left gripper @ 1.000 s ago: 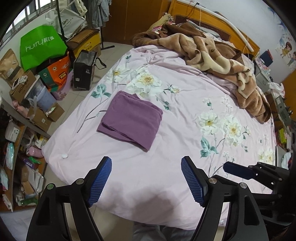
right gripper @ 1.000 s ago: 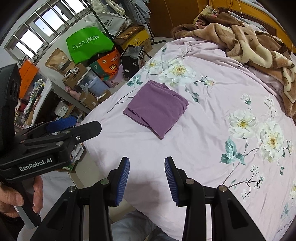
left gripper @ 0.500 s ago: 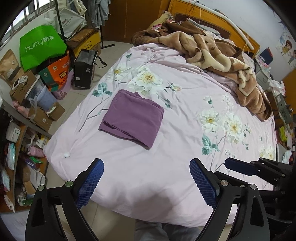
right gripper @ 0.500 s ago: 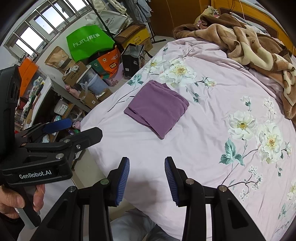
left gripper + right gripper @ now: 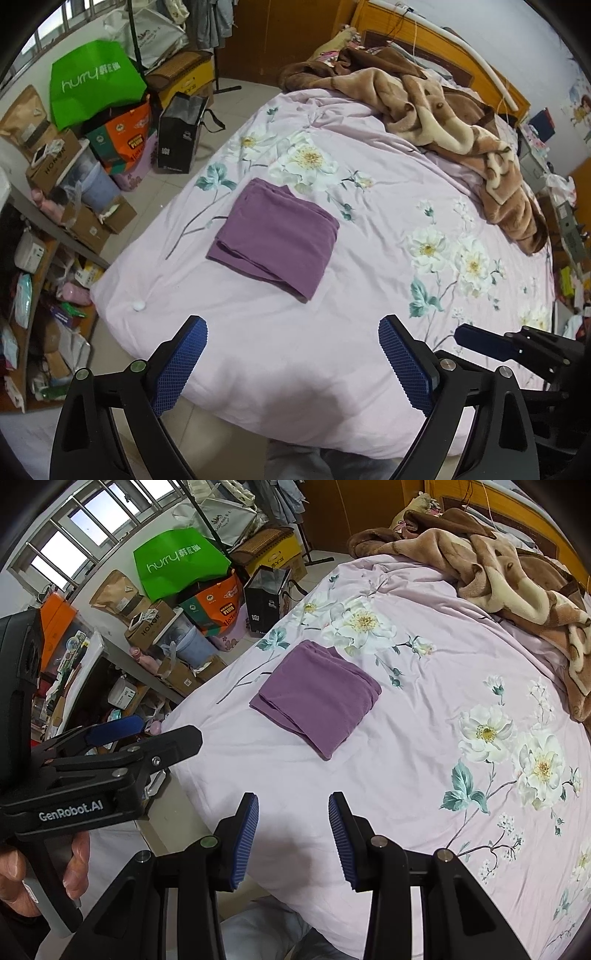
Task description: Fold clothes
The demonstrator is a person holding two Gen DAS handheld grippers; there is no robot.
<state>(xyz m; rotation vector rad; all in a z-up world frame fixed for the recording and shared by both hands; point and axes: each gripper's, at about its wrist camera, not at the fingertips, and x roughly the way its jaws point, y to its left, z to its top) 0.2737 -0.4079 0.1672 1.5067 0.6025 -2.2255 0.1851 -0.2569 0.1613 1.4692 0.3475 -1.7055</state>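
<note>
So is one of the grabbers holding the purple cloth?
No, the purple cloth lies folded on the bed, apart from both grabbers.

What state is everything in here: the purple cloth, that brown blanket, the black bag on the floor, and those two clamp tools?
Purple cloth: folded, lying flat on the bedspread, untouched.
Brown blanket: crumpled, unfolded, heaped at the head of the bed.
Black bag: upright, top open.
Left gripper: open wide, jaws just been opening, nothing between them.
Right gripper: open, empty.
</note>
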